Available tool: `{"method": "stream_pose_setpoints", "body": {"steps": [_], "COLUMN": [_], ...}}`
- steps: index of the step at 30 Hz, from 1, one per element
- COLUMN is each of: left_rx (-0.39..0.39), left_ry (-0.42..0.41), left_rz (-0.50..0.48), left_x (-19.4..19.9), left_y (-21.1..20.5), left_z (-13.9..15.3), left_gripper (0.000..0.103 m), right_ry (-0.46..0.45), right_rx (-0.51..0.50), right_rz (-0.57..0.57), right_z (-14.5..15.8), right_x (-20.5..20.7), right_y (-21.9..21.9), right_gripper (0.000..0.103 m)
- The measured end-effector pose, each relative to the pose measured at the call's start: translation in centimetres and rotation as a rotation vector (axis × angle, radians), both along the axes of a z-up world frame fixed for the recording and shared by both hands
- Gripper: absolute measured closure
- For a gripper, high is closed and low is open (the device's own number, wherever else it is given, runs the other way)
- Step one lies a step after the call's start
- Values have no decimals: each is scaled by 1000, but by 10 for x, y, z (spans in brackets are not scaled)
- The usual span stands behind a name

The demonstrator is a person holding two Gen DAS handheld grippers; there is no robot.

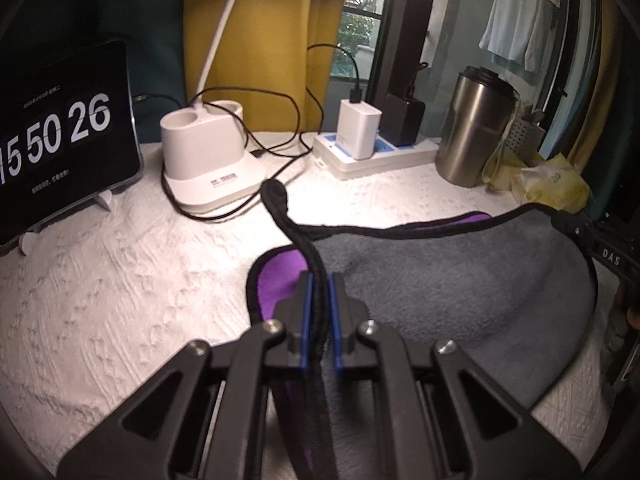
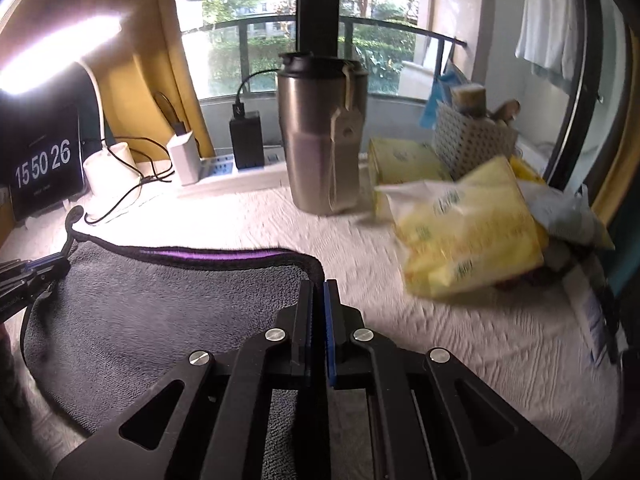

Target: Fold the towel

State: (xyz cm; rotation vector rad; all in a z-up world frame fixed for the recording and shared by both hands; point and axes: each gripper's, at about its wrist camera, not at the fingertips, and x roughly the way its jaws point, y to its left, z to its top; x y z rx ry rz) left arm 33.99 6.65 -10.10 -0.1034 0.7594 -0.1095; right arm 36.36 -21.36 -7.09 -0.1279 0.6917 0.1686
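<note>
The towel (image 1: 460, 280) is grey on one side and purple on the other, with a black hem and a black hanging loop (image 1: 276, 196). It hangs spread between the two grippers above the white textured tablecloth (image 1: 120, 280). My left gripper (image 1: 319, 280) is shut on the towel's left corner hem. My right gripper (image 2: 319, 286) is shut on the towel's right corner, and the grey towel (image 2: 160, 300) stretches to its left. The left gripper (image 2: 44, 270) shows at the left edge of the right wrist view. The right gripper (image 1: 576, 224) shows at the right of the left wrist view.
At the back stand a tablet clock (image 1: 60, 136), a white lamp base (image 1: 208, 148) with black cables, a power strip (image 1: 372, 152) with chargers, and a steel tumbler (image 2: 320, 132). Yellow tissue packs (image 2: 468, 232) and a white perforated basket (image 2: 472, 140) lie on the right.
</note>
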Motion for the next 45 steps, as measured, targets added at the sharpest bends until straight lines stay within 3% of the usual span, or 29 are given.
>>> {"method": "stream_pose_setpoints", "body": {"steps": [9,18,23,26,29,30,31,33,41,45], "left_rx": [29,33,31,49,36,39,42,21,0,-15], "left_ry": [-11,72,106,105,121,120,117,108,67,40], "left_rz": [51,77,92,111,132,146,157,162,166,154], "left_x": [10,26,30,30,29,27,25,20,-3,-18], "left_y": [12,12,13,12,14,14,15,17,15,10], "left_z": [-8,-28,-33,-33,-32,-31,-29,-25,-8,2], "left_gripper": [95,92,88,82,77,68,48,30,29,23], "right_ry": [9,84,106,113,112,111,107,97,69,54], "right_rx": [-21,-68,-66,-67,-71,-67,-66,-66,-46,-40], "right_rz": [38,44,28,22,8,7,4,0,-3,-5], "right_z": [-10,-43,-47,-47,-46,-45,-43,-38,-24,-19], "right_x": [31,60,65,65,64,63,61,57,31,17], "right_y": [18,28,25,24,23,23,22,21,19,22], "right_gripper": [97,97,97,91,73,69,66,63,60,59]}}
